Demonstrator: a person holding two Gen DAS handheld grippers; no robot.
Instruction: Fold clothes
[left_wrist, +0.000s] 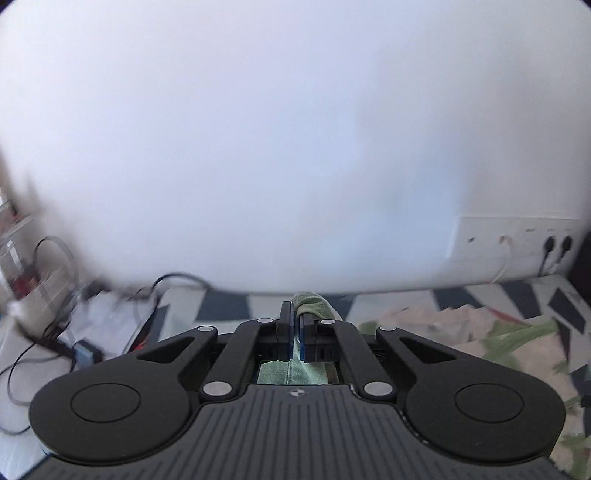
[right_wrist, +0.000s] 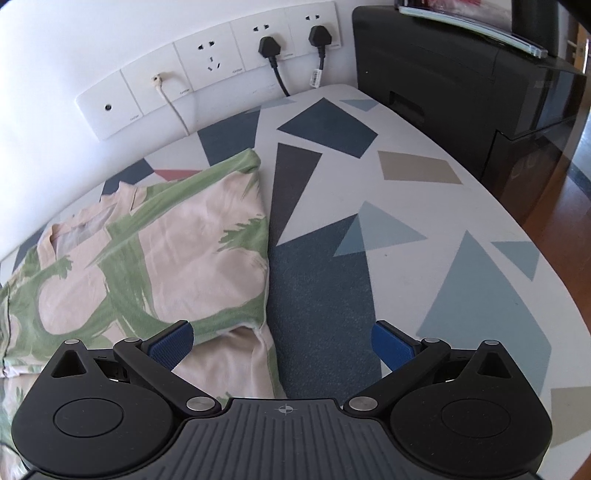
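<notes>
A pink shirt with green brush-stroke print (right_wrist: 147, 258) lies partly folded on the patterned table (right_wrist: 369, 184). My left gripper (left_wrist: 295, 317) is shut on a green edge of the shirt (left_wrist: 314, 301); the cloth bunches over the right finger and shows again below the pads. The rest of the shirt (left_wrist: 480, 332) spreads to the right, blurred. My right gripper (right_wrist: 282, 345) hangs open just above the table. Its left finger (right_wrist: 171, 345) is over the shirt's near edge, and its right finger (right_wrist: 391, 345) is over bare table. Nothing is gripped between them.
A white wall with a row of sockets (right_wrist: 221, 62) and two black plugs stands behind the table. A black cabinet (right_wrist: 461, 74) stands at the right end. Cables and small devices (left_wrist: 55, 314) lie at the left. The table's rounded edge (right_wrist: 535, 258) drops to a wooden floor.
</notes>
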